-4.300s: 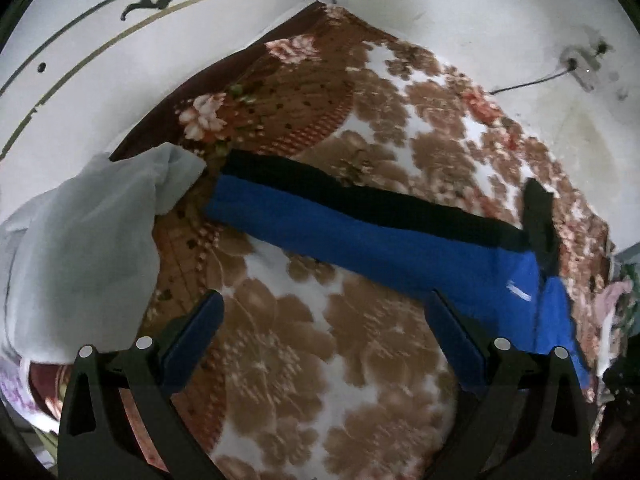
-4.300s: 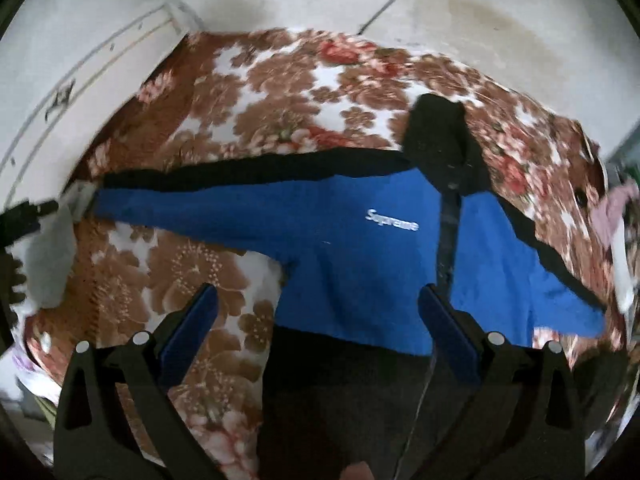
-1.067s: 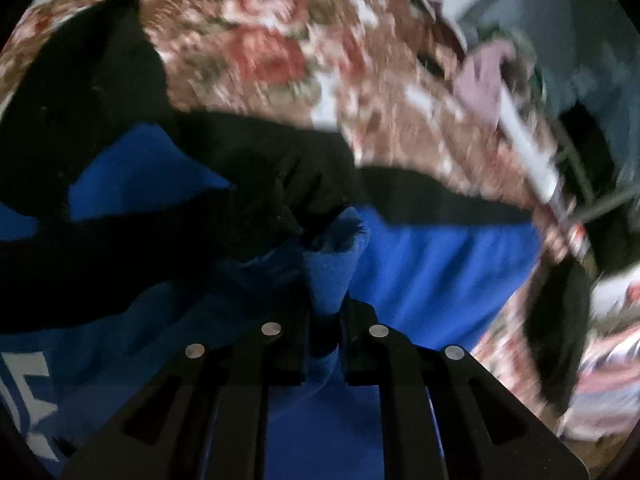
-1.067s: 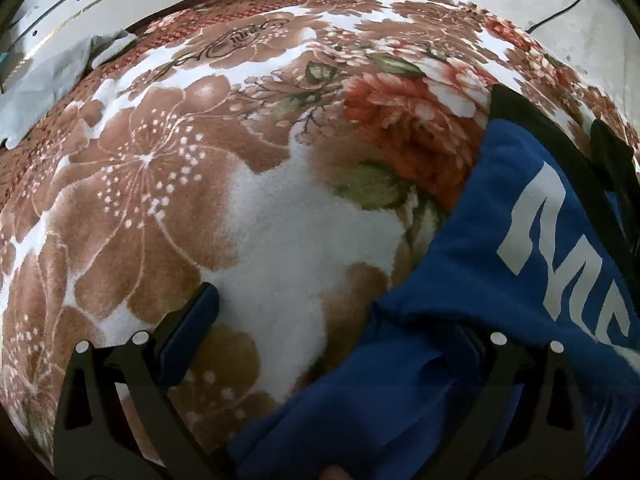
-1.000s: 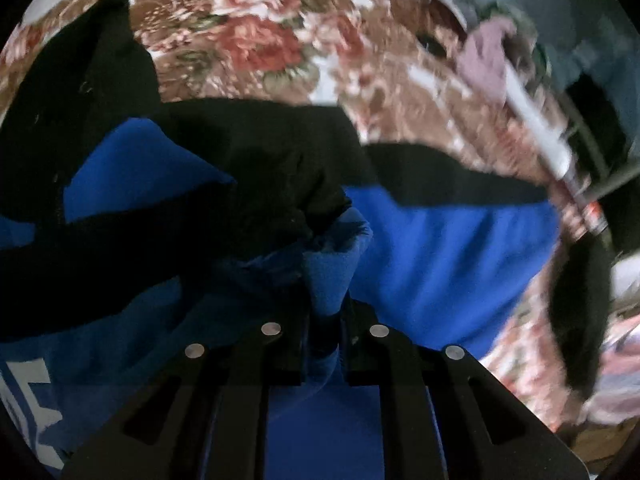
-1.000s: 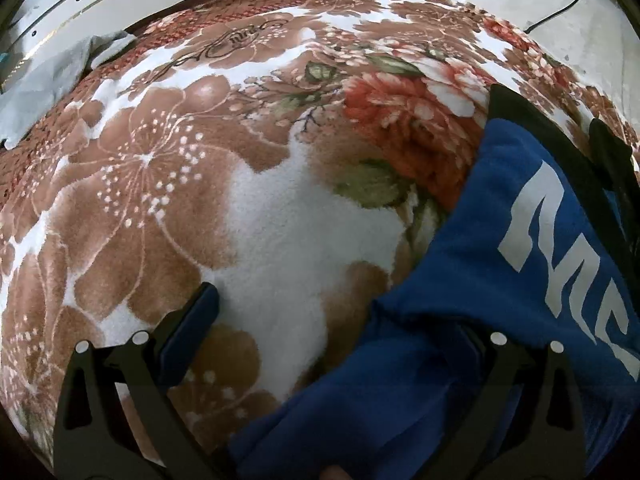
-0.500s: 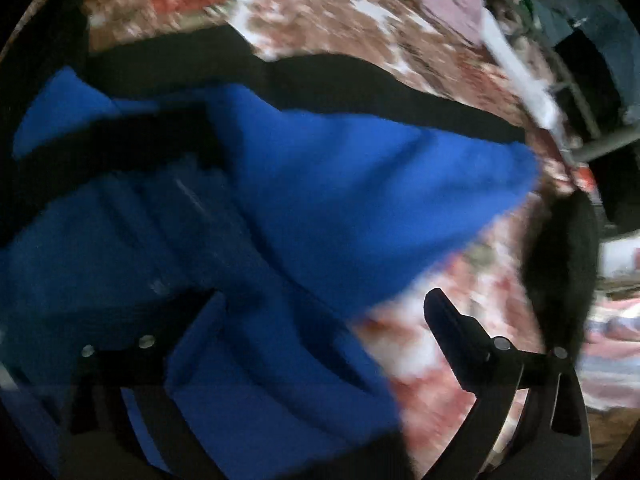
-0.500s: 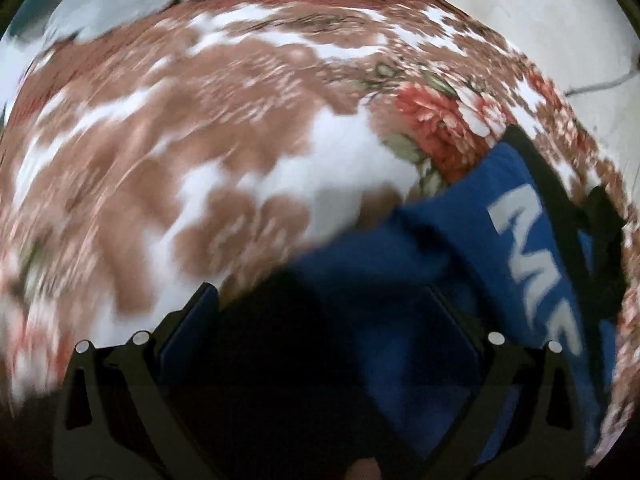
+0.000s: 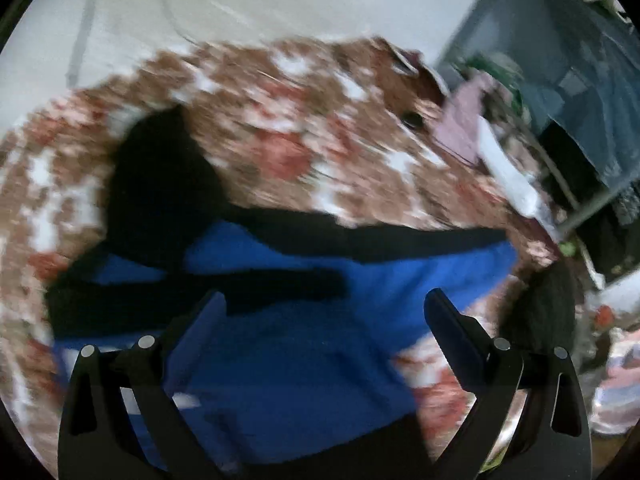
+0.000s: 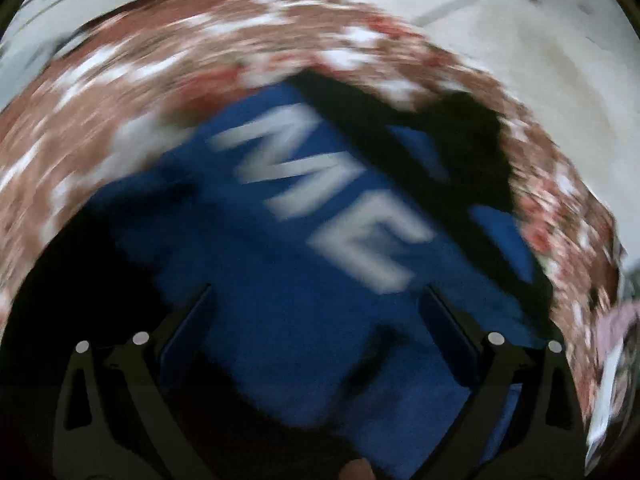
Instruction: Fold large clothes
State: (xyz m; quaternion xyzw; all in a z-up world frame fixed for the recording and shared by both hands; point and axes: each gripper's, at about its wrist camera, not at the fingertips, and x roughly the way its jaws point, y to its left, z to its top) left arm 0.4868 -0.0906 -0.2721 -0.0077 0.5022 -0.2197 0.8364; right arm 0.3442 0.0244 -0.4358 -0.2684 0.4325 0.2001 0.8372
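Note:
A blue and black hooded sweatshirt (image 9: 304,344) lies on a floral blanket (image 9: 280,128). Its black hood (image 9: 160,184) points away and one sleeve is folded across the body. My left gripper (image 9: 324,308) is open and empty above the blue body. In the right wrist view the sweatshirt (image 10: 280,280) shows large white letters (image 10: 324,200), and my right gripper (image 10: 316,300) is open and empty above it. Both views are motion-blurred.
The blanket (image 10: 120,72) covers a bed against a white wall (image 10: 520,20). At the right edge of the bed lie pink and white clothes (image 9: 472,120) beside a dark rack (image 9: 580,60).
My left gripper was shut on a fold of blue sleeve a second ago; it has let go, opened and pulled back. My right gripper has lifted away from the sweatshirt's edge.

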